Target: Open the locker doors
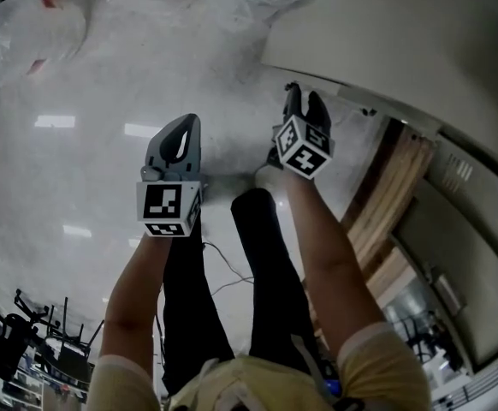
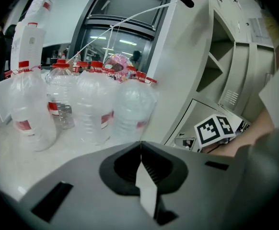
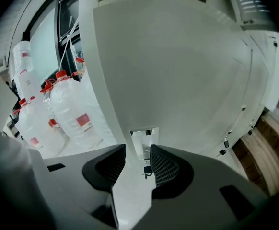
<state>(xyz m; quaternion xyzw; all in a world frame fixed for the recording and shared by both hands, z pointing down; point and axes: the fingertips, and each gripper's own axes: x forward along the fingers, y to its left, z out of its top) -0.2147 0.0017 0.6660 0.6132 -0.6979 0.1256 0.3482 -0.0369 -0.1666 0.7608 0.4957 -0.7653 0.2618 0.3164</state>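
A white locker door (image 3: 178,71) fills the right gripper view, with a chrome recessed handle (image 3: 143,138) and a small key (image 3: 146,170) below it. My right gripper (image 3: 138,148) is shut on this door's edge just under the handle; the white panel sits between both ribbed pads. From the head view, the right gripper (image 1: 305,98) reaches the lower edge of the door (image 1: 403,32). My left gripper (image 1: 187,128) hangs over the floor to its left, shut and holding nothing (image 2: 140,145). Open locker compartments (image 2: 226,56) show at the right of the left gripper view.
Several large water bottles (image 2: 91,109) with red caps stand on the glossy floor left of the lockers (image 3: 72,109). Wooden boards (image 1: 394,195) lie at the right. A thin cable (image 1: 223,259) runs by the person's dark-trousered legs (image 1: 266,272).
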